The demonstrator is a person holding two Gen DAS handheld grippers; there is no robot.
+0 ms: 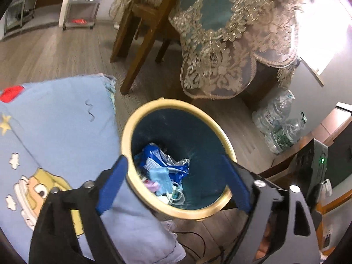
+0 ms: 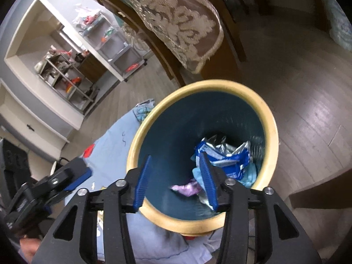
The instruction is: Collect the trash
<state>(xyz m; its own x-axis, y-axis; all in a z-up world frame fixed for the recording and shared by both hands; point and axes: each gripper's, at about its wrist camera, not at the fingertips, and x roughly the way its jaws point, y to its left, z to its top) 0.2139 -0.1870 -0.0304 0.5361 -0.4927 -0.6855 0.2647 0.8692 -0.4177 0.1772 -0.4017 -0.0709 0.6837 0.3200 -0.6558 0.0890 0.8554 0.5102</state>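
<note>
Trash (image 2: 222, 160) lies at the bottom of the yellow-rimmed bin (image 2: 269, 118) on the floor, both the left gripper (image 1: 176, 176) and right gripper (image 2: 176, 180) poised above with jaws spread and empty, so dipping carelessly could tip it.

Home interior, likely a dining/living area: wood-plank floor (image 1: 66, 50), wooden table legs (image 1: 140, 44) under a teal lace-trimmed tablecloth (image 1: 220, 33). Cartoon-print blue bedding (image 1: 61, 121) on floor, wheeled metal shelf carts (image 2: 123, 50) in a wall alcove, round waste bin (image 2: 267, 114) holding wrappers.
</note>
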